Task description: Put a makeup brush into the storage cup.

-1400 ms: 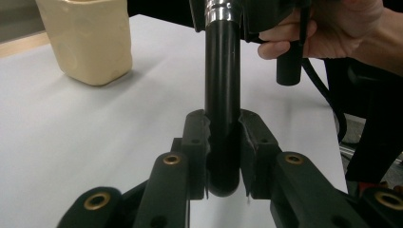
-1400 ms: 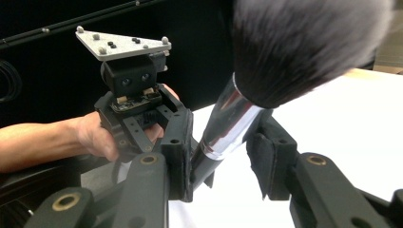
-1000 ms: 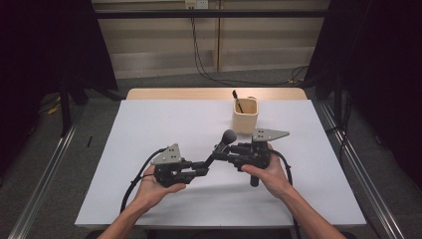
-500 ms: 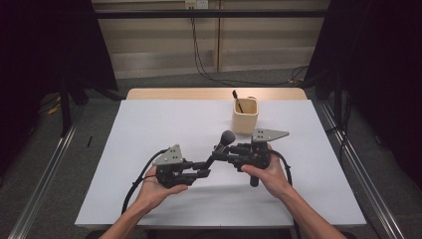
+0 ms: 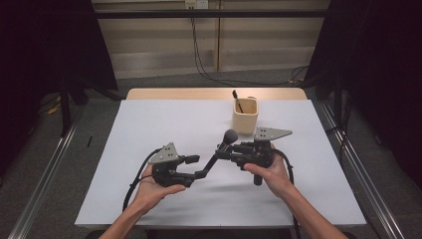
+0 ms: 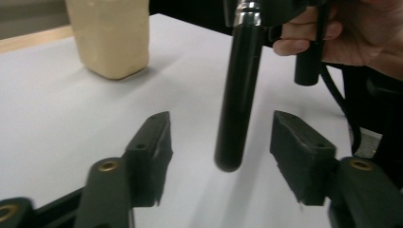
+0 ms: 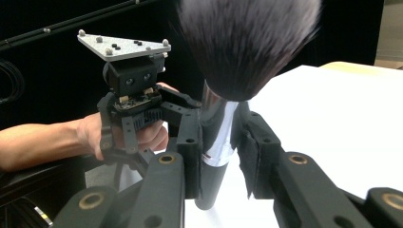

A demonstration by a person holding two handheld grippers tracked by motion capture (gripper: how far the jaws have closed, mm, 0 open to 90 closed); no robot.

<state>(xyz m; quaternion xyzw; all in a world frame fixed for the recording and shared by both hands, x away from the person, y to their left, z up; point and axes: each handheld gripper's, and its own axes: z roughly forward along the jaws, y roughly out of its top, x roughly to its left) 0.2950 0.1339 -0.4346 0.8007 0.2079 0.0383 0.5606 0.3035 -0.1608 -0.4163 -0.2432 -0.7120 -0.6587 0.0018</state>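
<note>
A black makeup brush (image 5: pixel 219 153) with a round dark head (image 5: pixel 230 135) slants over the white table (image 5: pixel 149 124). My right gripper (image 5: pixel 225 152) is shut on it just below the bristles; its pads clamp the silver ferrule (image 7: pixel 219 137). My left gripper (image 5: pixel 201 173) stands open around the handle's lower end (image 6: pixel 234 118). Its jaws have just been opening, and gaps show on both sides of the handle. In the right gripper view the left gripper (image 7: pixel 135 95) and the hand holding it sit behind the brush.
A beige holder (image 5: pixel 246 115) with a dark stick (image 5: pixel 237 101) in it stands behind the right gripper, and appears at the top left of the left gripper view (image 6: pixel 109 38). Cables trail from both grippers. Dark floor and rails flank the table.
The left gripper's jaws have spread apart and let go of the handle's end. Both hands and the brush have stayed where they were.
</note>
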